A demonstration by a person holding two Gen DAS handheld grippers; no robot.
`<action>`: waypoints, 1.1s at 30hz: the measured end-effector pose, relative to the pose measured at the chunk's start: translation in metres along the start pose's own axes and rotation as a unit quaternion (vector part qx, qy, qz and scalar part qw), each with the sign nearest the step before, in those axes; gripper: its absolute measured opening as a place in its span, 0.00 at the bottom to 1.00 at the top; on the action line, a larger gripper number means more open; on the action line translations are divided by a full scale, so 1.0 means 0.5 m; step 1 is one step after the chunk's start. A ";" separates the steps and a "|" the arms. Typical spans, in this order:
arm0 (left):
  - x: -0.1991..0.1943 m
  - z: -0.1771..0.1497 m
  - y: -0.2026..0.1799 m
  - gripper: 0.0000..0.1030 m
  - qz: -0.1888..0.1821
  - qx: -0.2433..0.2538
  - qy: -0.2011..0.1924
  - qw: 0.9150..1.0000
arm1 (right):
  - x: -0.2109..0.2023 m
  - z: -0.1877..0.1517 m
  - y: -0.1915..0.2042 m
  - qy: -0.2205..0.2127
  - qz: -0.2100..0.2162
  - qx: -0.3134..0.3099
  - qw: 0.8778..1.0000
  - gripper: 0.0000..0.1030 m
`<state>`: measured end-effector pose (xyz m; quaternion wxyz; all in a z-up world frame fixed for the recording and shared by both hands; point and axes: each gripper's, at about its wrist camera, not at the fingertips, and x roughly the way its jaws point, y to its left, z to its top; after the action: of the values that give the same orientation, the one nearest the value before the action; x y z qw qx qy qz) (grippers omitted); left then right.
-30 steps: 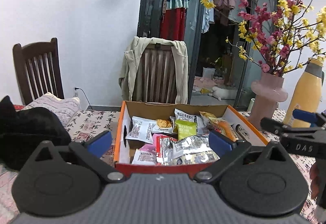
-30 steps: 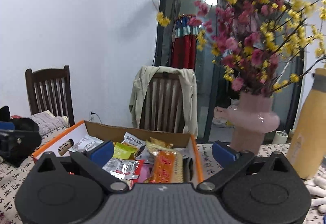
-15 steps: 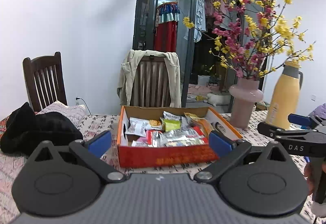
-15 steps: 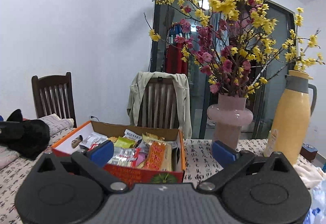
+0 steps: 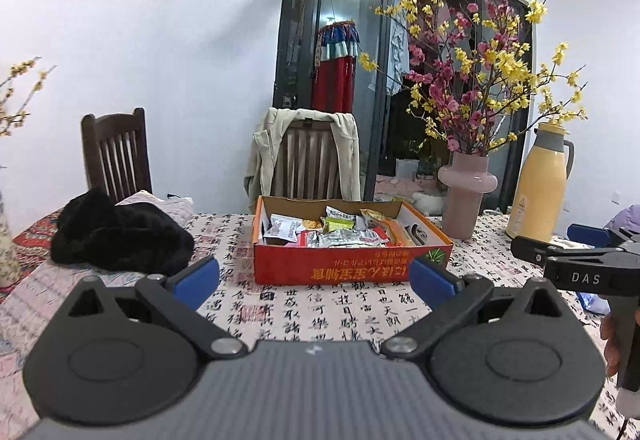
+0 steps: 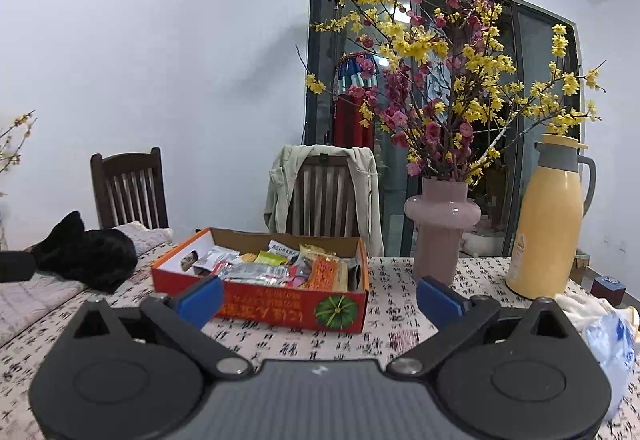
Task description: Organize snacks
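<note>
A red-orange cardboard box (image 5: 344, 268) (image 6: 280, 306) full of several wrapped snack packets (image 5: 340, 236) (image 6: 276, 270) stands on the patterned tablecloth. My left gripper (image 5: 314, 282) is open, held back from the box's front wall with nothing between its blue pads. In the right wrist view my right gripper (image 6: 320, 300) is open too, nearer the box's right front corner and empty. Its black frame (image 5: 576, 264) also shows at the right edge of the left wrist view.
A pink vase (image 6: 440, 224) of flowering branches and a yellow thermos (image 6: 548, 228) stand right of the box. A black fluffy garment (image 5: 120, 236) lies left. A white plastic bag (image 6: 608, 336) sits at the near right. Two wooden chairs stand behind the table, one draped with a jacket (image 5: 304, 155).
Both grippers have pulled back and away from the box, which now looks smaller and farther. Both remain open and empty.
</note>
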<state>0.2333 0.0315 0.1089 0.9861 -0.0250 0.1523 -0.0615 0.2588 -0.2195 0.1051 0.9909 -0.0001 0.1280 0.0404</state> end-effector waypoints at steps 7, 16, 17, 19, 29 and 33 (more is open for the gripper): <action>-0.088 -0.036 -0.003 1.00 0.005 -0.005 -0.015 1.000 | -0.078 -0.028 0.009 0.000 0.006 0.012 1.000 1.00; -0.191 -0.094 -0.017 1.00 0.020 -0.011 -0.023 0.999 | -0.191 -0.089 0.022 0.008 0.016 0.011 1.000 1.00; -0.203 -0.103 -0.018 1.00 0.019 -0.014 -0.023 0.999 | -0.204 -0.098 0.025 0.007 0.015 0.012 1.000 1.00; -0.223 -0.116 -0.018 1.00 0.022 -0.017 -0.024 0.999 | -0.229 -0.112 0.030 0.008 0.016 0.013 1.000 1.00; -0.329 -0.185 -0.023 1.00 0.036 -0.007 -0.023 0.999 | -0.369 -0.166 0.051 0.003 0.012 0.037 0.999 1.00; -0.361 -0.228 -0.020 1.00 0.032 0.001 -0.002 0.999 | -0.416 -0.185 0.060 0.003 0.006 0.035 0.999 1.00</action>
<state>0.0266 0.0414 0.0550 0.9879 -0.0195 0.1508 -0.0304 0.0323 -0.2070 0.0687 0.9897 0.0354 0.1319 0.0419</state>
